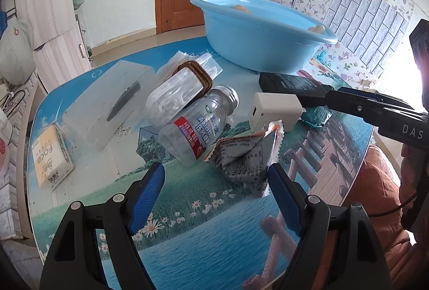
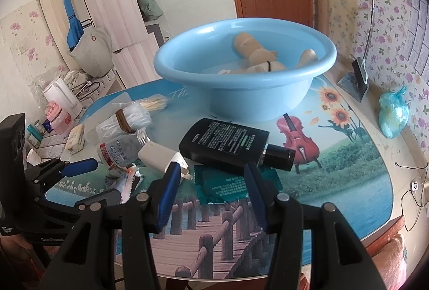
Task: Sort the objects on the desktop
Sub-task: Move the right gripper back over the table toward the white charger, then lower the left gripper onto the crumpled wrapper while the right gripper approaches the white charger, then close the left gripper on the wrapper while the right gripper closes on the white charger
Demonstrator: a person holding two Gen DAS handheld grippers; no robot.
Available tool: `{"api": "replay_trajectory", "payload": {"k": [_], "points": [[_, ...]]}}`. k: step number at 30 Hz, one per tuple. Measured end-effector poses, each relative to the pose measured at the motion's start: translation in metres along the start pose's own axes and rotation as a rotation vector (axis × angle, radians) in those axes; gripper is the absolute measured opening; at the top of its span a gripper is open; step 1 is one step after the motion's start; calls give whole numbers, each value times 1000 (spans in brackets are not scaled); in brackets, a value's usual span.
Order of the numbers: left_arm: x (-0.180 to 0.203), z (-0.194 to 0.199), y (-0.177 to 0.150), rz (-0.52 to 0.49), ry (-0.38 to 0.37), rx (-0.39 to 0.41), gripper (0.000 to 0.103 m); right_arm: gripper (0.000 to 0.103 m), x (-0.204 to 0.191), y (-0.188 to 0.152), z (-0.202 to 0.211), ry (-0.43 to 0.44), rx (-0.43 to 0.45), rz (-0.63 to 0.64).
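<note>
Ribbed blue tool [image 1: 215, 177] pads flank crinkled foil sachet [image 1: 241, 156].

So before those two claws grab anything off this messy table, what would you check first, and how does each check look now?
1. Left gripper open, nothing between its pads: ok.
2. Right gripper open, nothing clamped: ok.
3. Crumpled wrapper lies just ahead of the left gripper: ok.
4. Wrapper free of neighbours: not ok, it touches the clear bottle and white charger.
5. Blue basin has room: ok, though it already holds beige items.
6. Teal packet free to lift: not ok, the black bottle overlaps it.
</note>
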State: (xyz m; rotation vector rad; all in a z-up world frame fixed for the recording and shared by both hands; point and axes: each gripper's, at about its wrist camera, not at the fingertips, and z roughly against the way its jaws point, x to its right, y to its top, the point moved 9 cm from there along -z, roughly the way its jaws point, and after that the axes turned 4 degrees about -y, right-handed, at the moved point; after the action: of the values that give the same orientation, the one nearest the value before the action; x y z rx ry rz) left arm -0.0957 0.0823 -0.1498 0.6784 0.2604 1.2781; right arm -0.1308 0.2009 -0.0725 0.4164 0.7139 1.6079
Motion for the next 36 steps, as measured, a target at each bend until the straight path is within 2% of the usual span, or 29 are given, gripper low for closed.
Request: {"api": "replay_trajectory", "payload": {"k": [13, 21, 22, 25, 26, 36], "points": [[-1, 9, -1, 14, -37, 27, 79, 49, 0, -4, 2, 4, 7, -1], [19, -3, 3, -37, -79, 12, 79, 49, -1, -6, -1, 17, 2, -3], [22, -6, 4, -45, -82, 10, 77, 49, -3, -6, -1, 20, 1, 1], [26, -12, 5, -61, -88, 1, 43, 49, -7, -6, -2, 29, 0, 11], [28, -13, 4, -56, -115, -8, 34, 49, -9, -6, -2, 30, 1, 15], [14, 4, -10, -46, -99, 0, 31, 49, -36, 1, -2, 72, 20, 100]]}}
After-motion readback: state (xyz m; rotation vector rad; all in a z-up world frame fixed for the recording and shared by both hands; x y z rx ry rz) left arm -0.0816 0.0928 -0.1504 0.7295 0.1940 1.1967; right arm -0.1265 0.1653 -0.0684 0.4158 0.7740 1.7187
